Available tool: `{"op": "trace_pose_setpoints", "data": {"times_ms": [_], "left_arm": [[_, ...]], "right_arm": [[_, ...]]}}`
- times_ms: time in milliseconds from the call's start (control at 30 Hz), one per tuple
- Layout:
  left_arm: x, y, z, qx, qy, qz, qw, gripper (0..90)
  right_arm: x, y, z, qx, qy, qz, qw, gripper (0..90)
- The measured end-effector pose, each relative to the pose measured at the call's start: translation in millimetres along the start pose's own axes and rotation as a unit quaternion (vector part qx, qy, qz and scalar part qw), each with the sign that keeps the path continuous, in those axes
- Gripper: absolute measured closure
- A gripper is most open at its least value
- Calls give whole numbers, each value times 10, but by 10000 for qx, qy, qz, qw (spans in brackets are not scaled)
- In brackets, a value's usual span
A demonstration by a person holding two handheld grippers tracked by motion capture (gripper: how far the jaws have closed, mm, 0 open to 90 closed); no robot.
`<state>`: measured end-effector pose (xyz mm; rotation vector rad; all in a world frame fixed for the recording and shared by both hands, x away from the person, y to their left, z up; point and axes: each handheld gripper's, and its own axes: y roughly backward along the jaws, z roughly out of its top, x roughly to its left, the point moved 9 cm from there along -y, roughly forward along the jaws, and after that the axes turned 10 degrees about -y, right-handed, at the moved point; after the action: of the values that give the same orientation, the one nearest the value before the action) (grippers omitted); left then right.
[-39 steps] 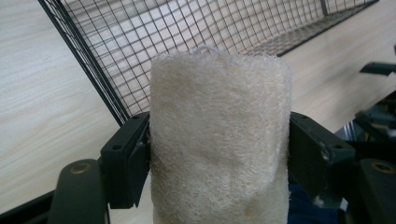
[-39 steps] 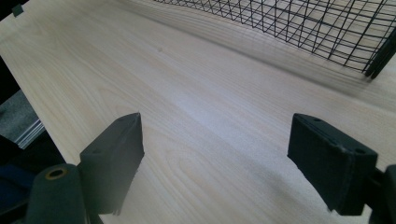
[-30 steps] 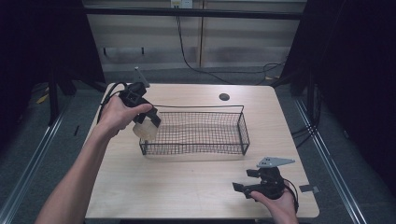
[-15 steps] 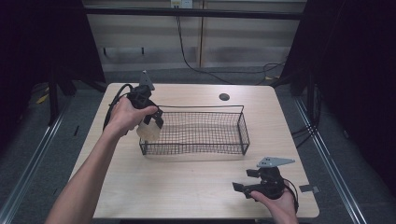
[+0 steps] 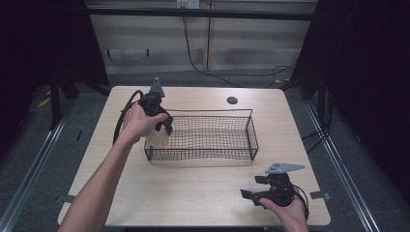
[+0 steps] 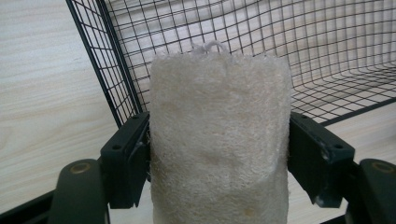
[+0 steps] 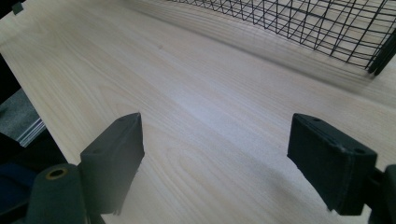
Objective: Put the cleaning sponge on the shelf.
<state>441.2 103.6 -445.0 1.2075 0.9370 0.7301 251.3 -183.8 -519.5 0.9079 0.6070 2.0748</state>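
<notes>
High view: I've got the left gripper [image 5: 162, 126] at the left end of the wire basket [image 5: 251, 130], w/ the loofah pad [image 5: 156, 138] clamped in it. The pad hangs right at the basket's left wall; from up here I can't tell if it's already inside the wire or just against the outside.

Left gripper view clears up the grip: both black jaws press into the sides of the pale, fibrous pad [image 6: 219, 140], upright between them, small loop at its top. Basket mesh sits right behind it, corner post just to the left of the pad, so I'm at the corner and very close in.

Progress, as I judge it: pickup is done, carry is about done. Left to do: get the pad over the rim and onto the basket floor, let go, pull back. Basket looks empty otherwise.

Right gripper [image 5: 258, 195] rests near the table's [image 5: 203, 193] front right edge, well apart from the basket. In the right gripper view its jaws stand wide apart w/ nothing but bare wood between them.

Vs. a sec ago: my left hand has come down and shifted in toward the basket; the pad sits lower against the wall now. Grip unchanged. Right hand hasn't budged.
</notes>
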Motion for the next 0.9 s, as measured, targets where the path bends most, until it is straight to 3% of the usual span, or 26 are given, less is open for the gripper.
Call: {"op": "trace_pose_setpoints", "data": {"times_ms": [233, 333, 533, 567, 633, 900], "left_arm": [[41, -94, 60, -35, 122, 122, 9998, 283], [49, -120, 64, -11, 109, 78, 9999, 283], [86, -219, 80, -68, 273, 84, 9996, 283], [111, -249, 72, -19, 270, 212, 9994, 283], [119, -269, 79, -40, 333, 244, 9991, 283], [92, -335, 74, 5, 302, 309, 9991, 283]], "right_arm": [[0, -2, -4, 8, 2, 6, 10000, 184], [0, -3, -4, 10, 5, 8, 10000, 184], [9, -8, -8, 38, 27, 24, 10000, 186], [13, -6, -10, 44, 27, 33, 10000, 187], [13, -6, -10, 42, 27, 36, 10000, 187], [10, -10, -11, 47, 25, 24, 10000, 187]]}}
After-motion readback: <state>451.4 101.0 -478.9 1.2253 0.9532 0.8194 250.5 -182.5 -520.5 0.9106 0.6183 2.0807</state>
